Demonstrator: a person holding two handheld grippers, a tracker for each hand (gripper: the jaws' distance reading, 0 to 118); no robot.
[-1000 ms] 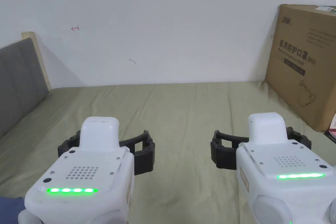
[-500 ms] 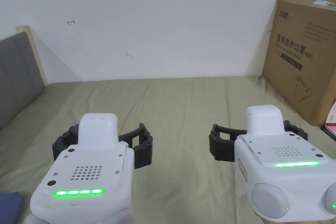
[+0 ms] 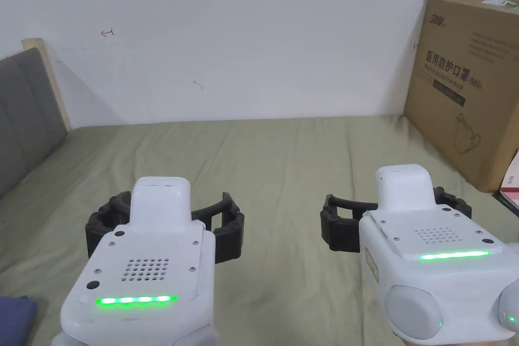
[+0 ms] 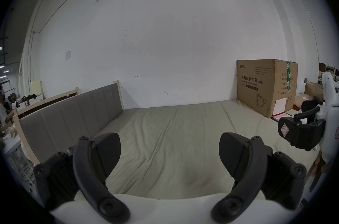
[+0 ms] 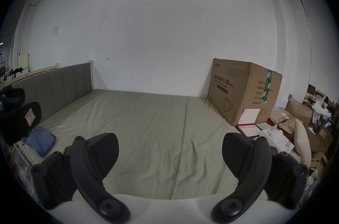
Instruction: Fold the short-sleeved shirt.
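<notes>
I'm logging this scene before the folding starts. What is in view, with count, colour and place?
blue garment: 1, blue, bunched at the bed's near left edge
bed sheet: 1, olive-green, covering the bed
headboard: 1, grey padded, at the bed's left end
cardboard box: 1, brown, on the bed's far right by the wall
wall: 1, white, behind the bed
clutter: several boxes and papers, beyond the bed's right side
left gripper: 1, white body, black jaws apart
right gripper: 1, white body, black jaws apart

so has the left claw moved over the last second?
Yes. Measured against the red wall mark, the left claw has shifted slightly right, toward the right claw. Its jaws are open.
</notes>
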